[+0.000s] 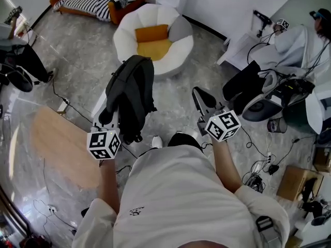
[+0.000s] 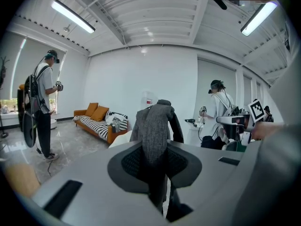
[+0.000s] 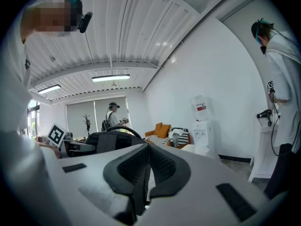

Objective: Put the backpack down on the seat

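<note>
Backpack (image 1: 132,94) — dark grey, hanging in the air by a strap (image 2: 154,126), clear of the floor. It is short of the seat and does not touch it.

Holder: left gripper (image 1: 109,119), jaws clamped on the grey strap, which runs up between its pads.

Right gripper (image 1: 200,98): jaws together with nothing between them, held out beside the bag and apart from it.

Seat (image 1: 129,35): round white armchair ahead of the person, with an orange cushion (image 1: 152,33) and a yellow cushion (image 1: 153,49) lying in it.

Step in hand, as judged: the carry toward the seat. The setting down is not yet begun.

Next move calls for: bringing the bag over the bowl of the chair, lowering it until its bottom rests on the cushions, then parting the left jaws. The bag looks limp and may slump over the rim if let go off-centre.
</note>
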`<state>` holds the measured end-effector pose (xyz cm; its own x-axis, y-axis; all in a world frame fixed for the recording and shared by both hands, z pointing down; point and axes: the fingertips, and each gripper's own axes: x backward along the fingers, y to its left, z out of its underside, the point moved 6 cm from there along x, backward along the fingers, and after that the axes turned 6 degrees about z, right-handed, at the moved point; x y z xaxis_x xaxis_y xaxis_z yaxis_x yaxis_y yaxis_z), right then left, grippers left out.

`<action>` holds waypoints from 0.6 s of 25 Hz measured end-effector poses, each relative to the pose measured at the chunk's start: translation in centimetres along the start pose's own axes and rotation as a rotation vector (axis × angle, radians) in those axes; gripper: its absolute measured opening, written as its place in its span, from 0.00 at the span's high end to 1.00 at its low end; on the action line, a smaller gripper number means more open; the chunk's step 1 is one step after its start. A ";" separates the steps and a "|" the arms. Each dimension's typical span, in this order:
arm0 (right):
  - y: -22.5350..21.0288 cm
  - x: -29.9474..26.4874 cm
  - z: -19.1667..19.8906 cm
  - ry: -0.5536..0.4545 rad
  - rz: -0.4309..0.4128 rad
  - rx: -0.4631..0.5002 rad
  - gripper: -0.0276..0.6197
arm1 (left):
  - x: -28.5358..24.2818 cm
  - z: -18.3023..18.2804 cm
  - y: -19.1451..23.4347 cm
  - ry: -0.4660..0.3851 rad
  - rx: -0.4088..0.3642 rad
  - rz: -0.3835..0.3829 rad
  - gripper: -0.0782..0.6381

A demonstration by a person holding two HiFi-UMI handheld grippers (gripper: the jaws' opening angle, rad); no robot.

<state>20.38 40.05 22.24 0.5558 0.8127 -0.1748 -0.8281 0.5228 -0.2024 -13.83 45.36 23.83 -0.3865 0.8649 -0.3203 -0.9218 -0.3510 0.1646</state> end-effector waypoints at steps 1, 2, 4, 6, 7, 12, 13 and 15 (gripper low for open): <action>0.0 -0.2 0.0 0.001 0.000 -0.001 0.92 | -0.1 -0.1 0.2 0.000 -0.002 0.002 0.79; 0.0 -0.3 0.0 0.002 0.000 -0.003 0.92 | -0.2 -0.2 0.4 0.000 -0.004 0.003 0.79; 0.0 -0.3 0.1 0.005 0.001 -0.007 0.92 | -0.2 -0.4 0.5 0.001 -0.005 0.003 0.79; 0.0 -0.3 0.2 0.009 -0.001 -0.011 0.92 | -0.1 -0.5 0.5 0.002 -0.005 0.001 0.79; 0.0 -0.4 0.3 0.011 -0.003 -0.011 0.92 | -0.1 -0.6 0.5 0.002 -0.006 0.000 0.79; 0.3 -0.5 0.2 -0.001 -0.011 -0.005 0.92 | 0.1 -0.7 0.4 0.003 -0.017 0.003 0.79; 0.3 -0.6 0.2 -0.003 -0.016 -0.005 0.92 | 0.0 -0.7 0.4 0.003 -0.017 0.002 0.79; 0.3 -1.0 0.4 0.002 -0.024 -0.006 0.92 | -0.2 -0.5 0.6 0.006 -0.014 0.000 0.79</action>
<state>19.58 39.52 22.74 0.5761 0.7991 -0.1719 -0.8138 0.5408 -0.2128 -14.35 44.76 23.53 -0.3863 0.8628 -0.3262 -0.9223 -0.3555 0.1518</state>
